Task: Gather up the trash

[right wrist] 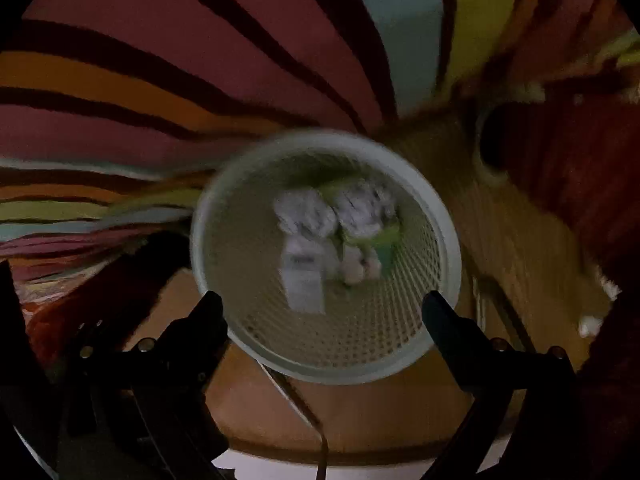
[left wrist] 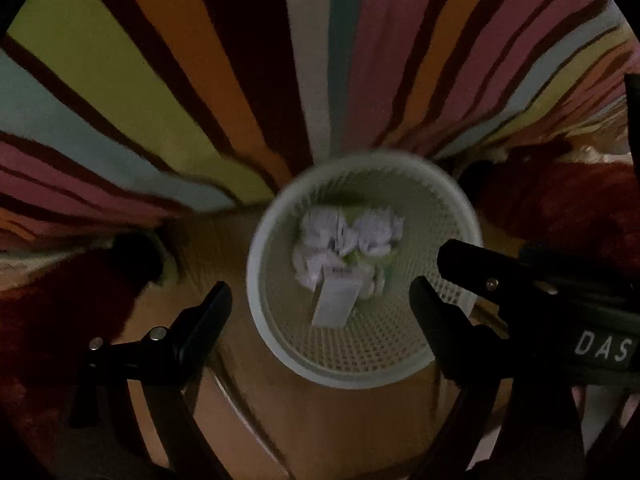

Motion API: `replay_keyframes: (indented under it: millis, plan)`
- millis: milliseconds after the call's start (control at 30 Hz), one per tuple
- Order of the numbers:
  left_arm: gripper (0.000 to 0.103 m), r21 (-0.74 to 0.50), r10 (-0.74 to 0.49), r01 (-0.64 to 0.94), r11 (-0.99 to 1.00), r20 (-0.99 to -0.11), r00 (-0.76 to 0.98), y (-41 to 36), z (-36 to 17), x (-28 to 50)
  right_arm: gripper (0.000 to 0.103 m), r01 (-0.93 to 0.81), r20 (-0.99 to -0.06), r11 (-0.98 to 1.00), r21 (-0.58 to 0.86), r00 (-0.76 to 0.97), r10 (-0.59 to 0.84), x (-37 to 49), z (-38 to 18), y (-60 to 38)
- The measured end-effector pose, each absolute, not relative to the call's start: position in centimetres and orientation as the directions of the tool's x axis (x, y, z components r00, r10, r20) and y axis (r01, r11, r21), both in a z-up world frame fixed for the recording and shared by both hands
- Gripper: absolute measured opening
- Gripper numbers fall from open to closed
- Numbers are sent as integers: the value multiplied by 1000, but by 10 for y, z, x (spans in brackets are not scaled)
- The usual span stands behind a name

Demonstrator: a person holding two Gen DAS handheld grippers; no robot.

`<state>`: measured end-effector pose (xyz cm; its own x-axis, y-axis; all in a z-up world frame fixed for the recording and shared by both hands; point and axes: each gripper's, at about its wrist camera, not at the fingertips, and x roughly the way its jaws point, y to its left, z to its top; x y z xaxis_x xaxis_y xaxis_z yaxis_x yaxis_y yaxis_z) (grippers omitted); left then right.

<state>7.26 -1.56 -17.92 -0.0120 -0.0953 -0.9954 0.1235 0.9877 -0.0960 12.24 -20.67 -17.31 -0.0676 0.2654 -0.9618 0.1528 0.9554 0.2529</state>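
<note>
A pale mesh waste basket [left wrist: 448, 200] stands on a wooden surface and also shows in the right wrist view [right wrist: 436, 208]. Inside lie crumpled white paper balls [left wrist: 352, 232], a flat white slip [left wrist: 336, 300] and a green scrap; the paper also shows in the right wrist view [right wrist: 304, 212]. My left gripper [left wrist: 320, 296] hovers above the basket, open and empty. My right gripper [right wrist: 320, 308] is also above it, open and empty. One finger of the right gripper [left wrist: 480, 272] shows in the left wrist view over the basket's right rim.
A striped multicoloured cloth [left wrist: 200, 60] hangs behind the basket, also in the right wrist view [right wrist: 200, 60]. Dark red fabric [left wrist: 560, 208] lies at both sides. The wooden surface [right wrist: 360, 412] ends at a curved front edge below the basket.
</note>
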Motion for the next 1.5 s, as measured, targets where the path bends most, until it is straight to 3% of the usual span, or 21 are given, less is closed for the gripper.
replay_keyframes:
  millis: [267,500,867,1500]
  plan:
    - [88,-54,-89,152,987,-968,233,-3,-104,68,95,-46,-943,975,219,248,223,103,-82,-198]
    - [88,-77,-123,138,987,-923,366,8,-61,51,95,-95,-891,979,178,407,201,81,-39,-204]
    - [88,-35,-91,121,992,-866,491,2,-26,27,95,-50,-861,985,166,480,169,79,-16,-223]
    - [88,-16,-83,122,992,-821,564,-1,-3,14,95,-52,-851,990,127,507,136,78,-10,-222]
